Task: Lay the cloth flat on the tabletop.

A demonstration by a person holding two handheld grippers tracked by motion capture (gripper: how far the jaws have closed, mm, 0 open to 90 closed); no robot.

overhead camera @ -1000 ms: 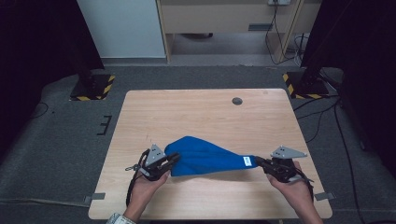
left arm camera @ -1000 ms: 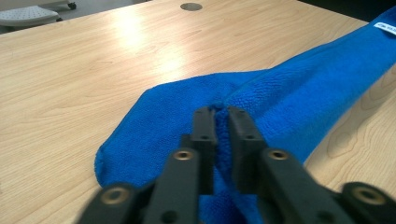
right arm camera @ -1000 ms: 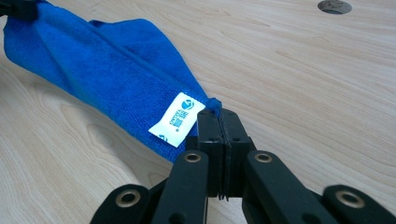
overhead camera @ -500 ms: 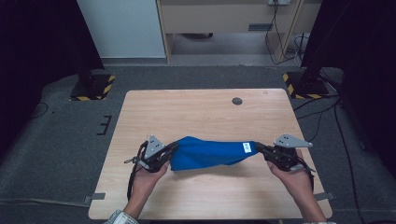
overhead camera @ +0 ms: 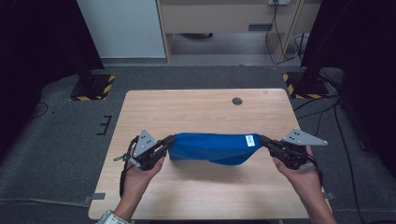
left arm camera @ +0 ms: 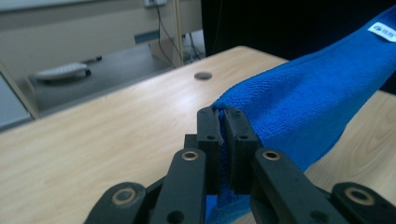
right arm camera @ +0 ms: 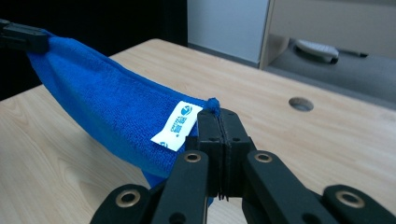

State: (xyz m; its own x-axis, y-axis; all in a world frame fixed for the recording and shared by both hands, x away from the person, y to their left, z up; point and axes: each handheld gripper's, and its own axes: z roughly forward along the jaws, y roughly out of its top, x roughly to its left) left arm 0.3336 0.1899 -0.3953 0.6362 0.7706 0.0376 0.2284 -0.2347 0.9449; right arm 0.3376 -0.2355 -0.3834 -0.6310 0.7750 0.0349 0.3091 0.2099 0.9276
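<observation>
A blue microfibre cloth (overhead camera: 212,148) with a small white label (overhead camera: 250,140) hangs stretched between my two grippers above the wooden table (overhead camera: 201,112). My left gripper (overhead camera: 169,141) is shut on the cloth's left corner; in the left gripper view the jaws pinch the blue cloth (left arm camera: 303,98) at my left gripper (left arm camera: 222,114). At the cloth's right corner, by the label, my right gripper (overhead camera: 263,139) is shut too. The right gripper view has my right gripper (right arm camera: 218,116) clamped on the cloth (right arm camera: 112,107) beside the white label (right arm camera: 177,125). The cloth sags in the middle.
A round cable hole (overhead camera: 237,101) sits near the table's far right edge. Beyond the table are a grey floor, a light cabinet (overhead camera: 126,28) and black stands with yellow-striped feet (overhead camera: 93,88) at both sides.
Both grippers have risen with the cloth and drawn apart. The cloth, which lay spread on the table, now hangs taut between them as a narrower band.
</observation>
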